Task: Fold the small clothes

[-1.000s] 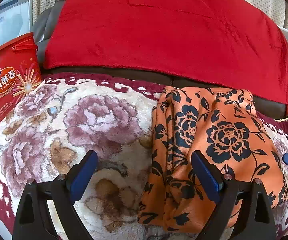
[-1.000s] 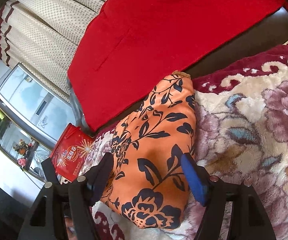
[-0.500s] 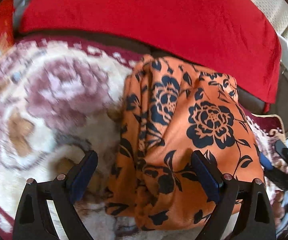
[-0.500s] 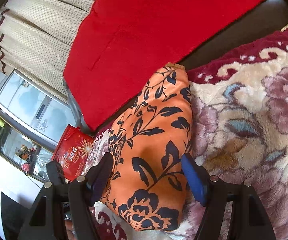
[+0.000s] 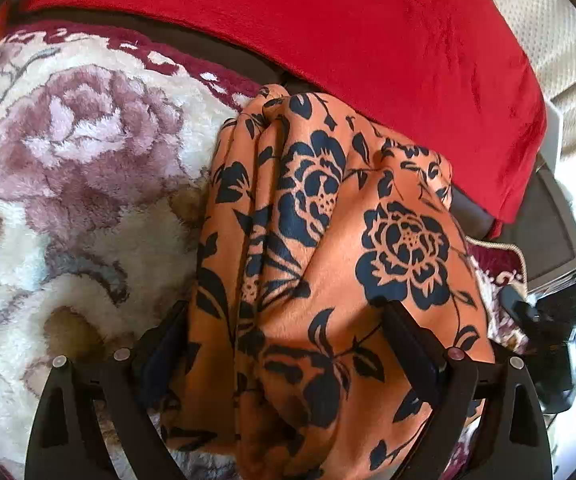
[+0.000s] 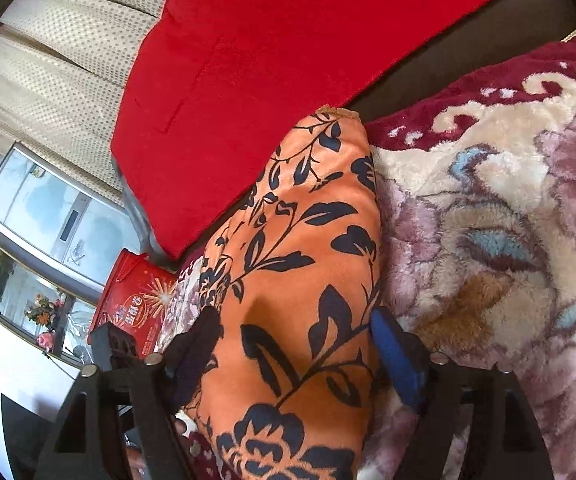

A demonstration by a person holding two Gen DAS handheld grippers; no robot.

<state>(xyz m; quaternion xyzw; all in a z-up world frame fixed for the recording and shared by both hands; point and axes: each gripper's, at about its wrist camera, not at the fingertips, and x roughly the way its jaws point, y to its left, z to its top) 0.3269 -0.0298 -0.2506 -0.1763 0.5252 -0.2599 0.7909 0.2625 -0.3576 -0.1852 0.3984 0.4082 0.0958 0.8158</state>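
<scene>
An orange garment with black flowers (image 5: 328, 248) lies folded in a narrow bundle on the plush floral blanket (image 5: 87, 184). My left gripper (image 5: 288, 336) points down over its near end, jaws wide, with the cloth bulging up between the fingers (image 5: 408, 340). From the other side my right gripper (image 6: 296, 340) straddles the same garment (image 6: 308, 240). Its jaws are opening, and the cloth lies between the blue pads (image 6: 396, 356) without being squeezed. Each gripper shows as a dark shape at the edge of the other's view.
A red throw (image 5: 328, 40) covers the sofa back just behind the garment. A red gift box (image 6: 135, 304) stands at the blanket's far end. Beige curtains (image 6: 67, 52) and a white appliance (image 6: 47, 216) lie beyond the sofa.
Both grippers sank toward the garment. The left one swung over so the cloth now sits between its jaws instead of beside them. The right jaws spread slightly wider.
</scene>
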